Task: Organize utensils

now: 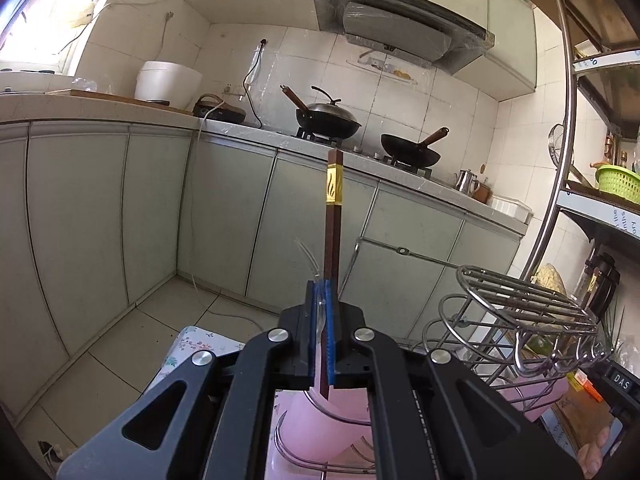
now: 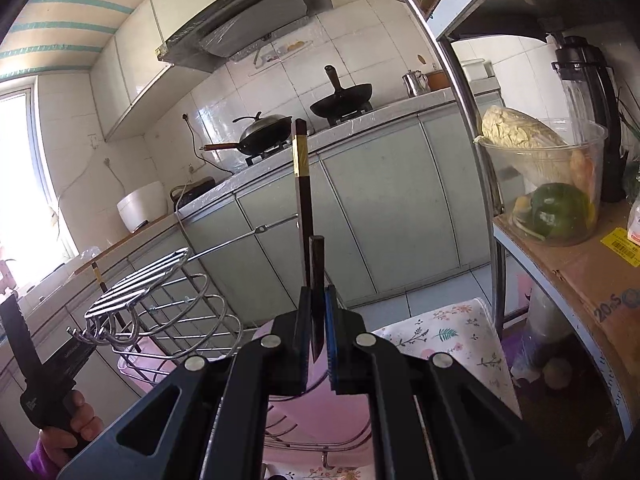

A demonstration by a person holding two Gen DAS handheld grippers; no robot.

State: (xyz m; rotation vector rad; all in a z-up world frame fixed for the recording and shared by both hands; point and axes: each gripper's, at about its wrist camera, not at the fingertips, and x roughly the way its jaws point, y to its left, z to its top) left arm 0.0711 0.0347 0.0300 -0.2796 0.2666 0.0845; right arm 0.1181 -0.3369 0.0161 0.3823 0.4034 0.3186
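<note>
My left gripper [image 1: 321,320] is shut on a dark brown chopstick [image 1: 333,216] with a gold band, held upright, and on a clear plastic piece [image 1: 310,258] beside it. My right gripper [image 2: 318,320] is shut on two dark chopsticks: a long one [image 2: 303,200] with a gold band and a shorter-showing one [image 2: 318,272]. The metal wire utensil rack [image 1: 516,312] stands to the right of the left gripper; in the right wrist view it [image 2: 160,300] is to the left. The left gripper and its chopstick also show in the right wrist view [image 2: 98,276].
A pink basin [image 1: 320,424] sits below both grippers. A floral cloth [image 2: 444,336] covers the surface. A shelf unit [image 2: 560,248] holds a clear tub of vegetables [image 2: 548,184]. Kitchen cabinets, two woks [image 1: 328,120] and a rice cooker [image 1: 168,84] are behind.
</note>
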